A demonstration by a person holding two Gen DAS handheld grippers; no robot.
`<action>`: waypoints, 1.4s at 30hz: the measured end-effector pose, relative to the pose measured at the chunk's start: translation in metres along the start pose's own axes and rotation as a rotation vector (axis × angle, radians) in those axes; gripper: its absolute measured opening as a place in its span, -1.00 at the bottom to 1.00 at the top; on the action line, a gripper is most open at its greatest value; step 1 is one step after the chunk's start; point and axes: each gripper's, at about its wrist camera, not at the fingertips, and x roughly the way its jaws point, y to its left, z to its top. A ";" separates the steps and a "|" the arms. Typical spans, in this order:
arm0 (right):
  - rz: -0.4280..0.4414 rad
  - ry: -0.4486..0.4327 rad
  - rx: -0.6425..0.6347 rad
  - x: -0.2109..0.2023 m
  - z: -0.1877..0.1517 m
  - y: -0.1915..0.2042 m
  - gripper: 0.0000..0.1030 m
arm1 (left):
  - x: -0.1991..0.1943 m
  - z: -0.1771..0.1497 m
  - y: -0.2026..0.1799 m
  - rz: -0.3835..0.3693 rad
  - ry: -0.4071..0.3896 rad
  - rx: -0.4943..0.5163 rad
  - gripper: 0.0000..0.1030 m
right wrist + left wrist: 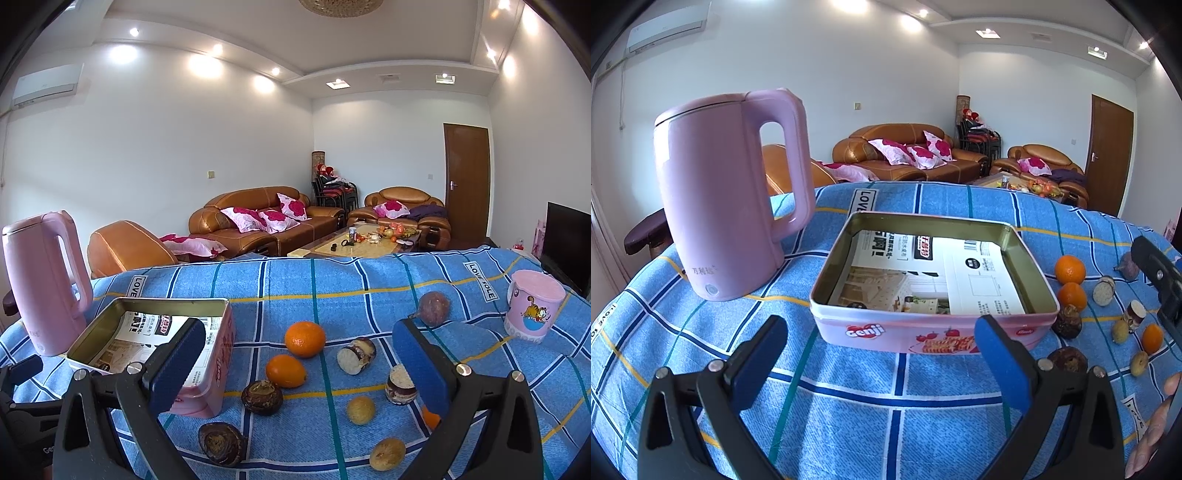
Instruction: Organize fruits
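Fruits (305,339) loose beside tin (934,332) — both claws (882,354) (299,354) hover agape, seemingly empty.

In the right wrist view, the right gripper's blue finger (421,373) is covering most of a small orange (430,419) and hiding one edge of a cut fruit piece (397,386). The other finger is blocking part of the pink tin (212,391). The picture's right edge is cutting off the dark screen (569,243). The items crowding the coffee table (354,247) are appearing too small to identify.
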 end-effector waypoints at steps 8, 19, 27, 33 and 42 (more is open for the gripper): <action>0.002 0.001 -0.003 0.000 0.000 0.000 0.98 | 0.000 0.001 0.001 -0.006 0.001 -0.009 1.00; 0.000 0.002 -0.003 0.000 -0.001 0.001 0.98 | -0.001 0.002 0.001 -0.011 -0.001 -0.007 1.00; -0.043 0.023 0.016 0.004 0.000 -0.006 0.98 | -0.002 0.002 0.001 -0.011 -0.002 -0.011 1.00; -0.079 0.012 0.040 0.002 0.004 -0.018 0.98 | -0.003 0.002 0.002 -0.015 -0.005 -0.011 1.00; -0.110 0.026 0.060 -0.017 0.007 -0.061 0.98 | -0.014 0.000 -0.005 -0.038 -0.042 0.036 1.00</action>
